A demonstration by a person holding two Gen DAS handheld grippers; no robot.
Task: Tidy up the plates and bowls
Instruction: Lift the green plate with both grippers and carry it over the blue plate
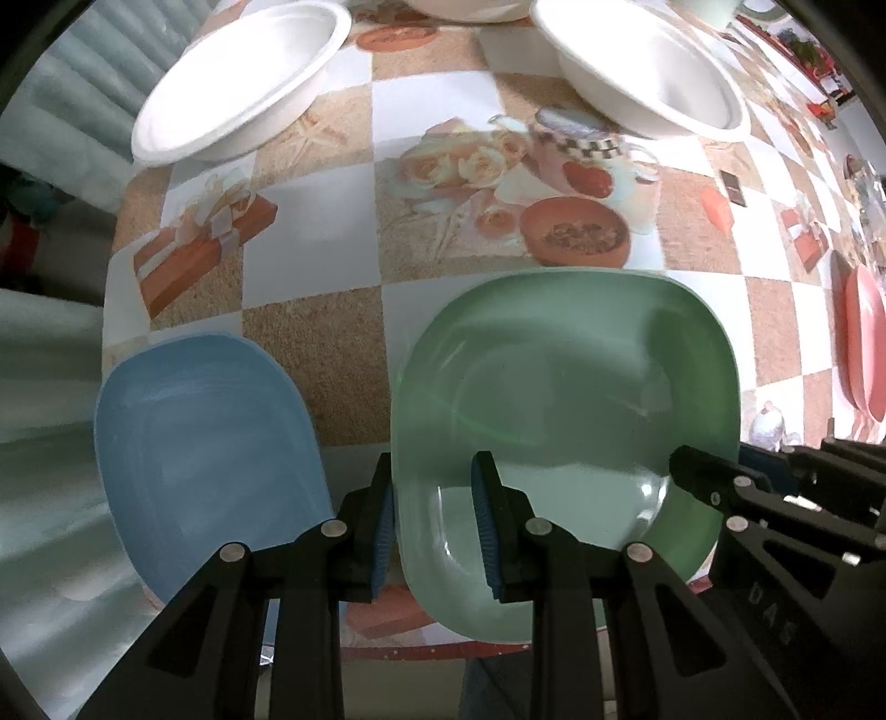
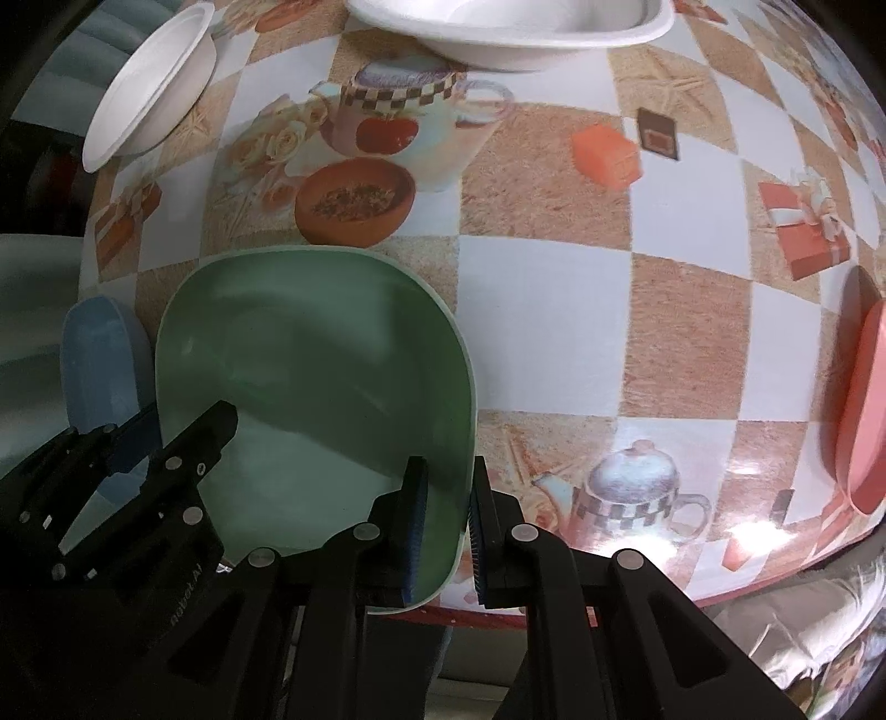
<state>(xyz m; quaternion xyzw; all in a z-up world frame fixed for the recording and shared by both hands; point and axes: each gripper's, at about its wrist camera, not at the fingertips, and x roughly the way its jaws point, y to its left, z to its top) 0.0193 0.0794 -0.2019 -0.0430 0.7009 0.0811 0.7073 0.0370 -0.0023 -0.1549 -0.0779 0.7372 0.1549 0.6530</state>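
Observation:
A green square plate (image 1: pixel 565 399) (image 2: pixel 315 365) lies near the table's front edge. My left gripper (image 1: pixel 434 531) straddles its left rim with fingers on either side, not closed tight. My right gripper (image 2: pixel 446 531) is shut on the plate's right rim. A blue plate (image 1: pixel 205 443) (image 2: pixel 102 360) lies to the left of the green one. White paper bowls sit at the far left (image 1: pixel 238 83) (image 2: pixel 149 83) and far middle (image 1: pixel 642 72) (image 2: pixel 509 27). A pink plate (image 1: pixel 866 343) (image 2: pixel 864 404) lies at the right edge.
The table has a checkered cloth (image 2: pixel 554 277) printed with teapots, boxes and bowls. Its front edge (image 2: pixel 554 609) is just under the grippers. A pale green cushion (image 1: pixel 44 387) lies to the left of the table.

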